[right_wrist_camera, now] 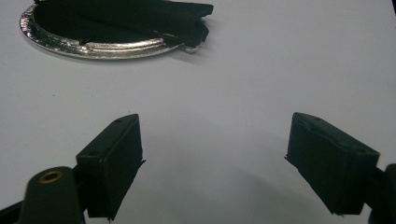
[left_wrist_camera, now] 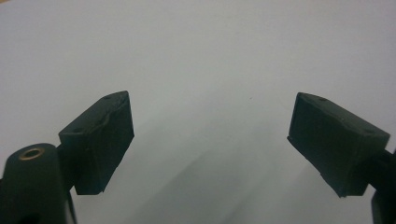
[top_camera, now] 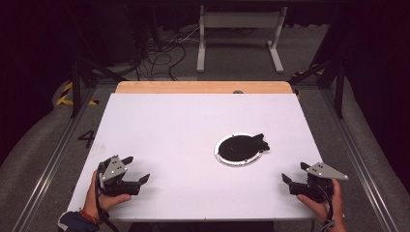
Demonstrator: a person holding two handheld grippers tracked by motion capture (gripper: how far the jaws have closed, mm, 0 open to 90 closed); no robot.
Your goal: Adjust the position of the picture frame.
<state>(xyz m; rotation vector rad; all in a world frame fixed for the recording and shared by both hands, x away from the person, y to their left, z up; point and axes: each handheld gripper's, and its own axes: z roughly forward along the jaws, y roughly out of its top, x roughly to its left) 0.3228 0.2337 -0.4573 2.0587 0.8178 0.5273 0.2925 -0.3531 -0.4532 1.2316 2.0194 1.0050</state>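
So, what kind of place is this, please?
Probably a lab or test room: a bare white table on a grey floor, loose cables behind it, and dark curtains all around.

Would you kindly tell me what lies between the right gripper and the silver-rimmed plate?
Nothing: the right gripper view shows bare white table between the open right gripper and the plate with black cloth on it.

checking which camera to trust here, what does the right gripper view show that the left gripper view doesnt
Right gripper view: a silver ring lying flat on the white table, with a black piece on it, ahead of the open right gripper.
Left gripper view: the open left gripper over bare table.
Shared: two black jaws standing apart with nothing between them, above the white surface.
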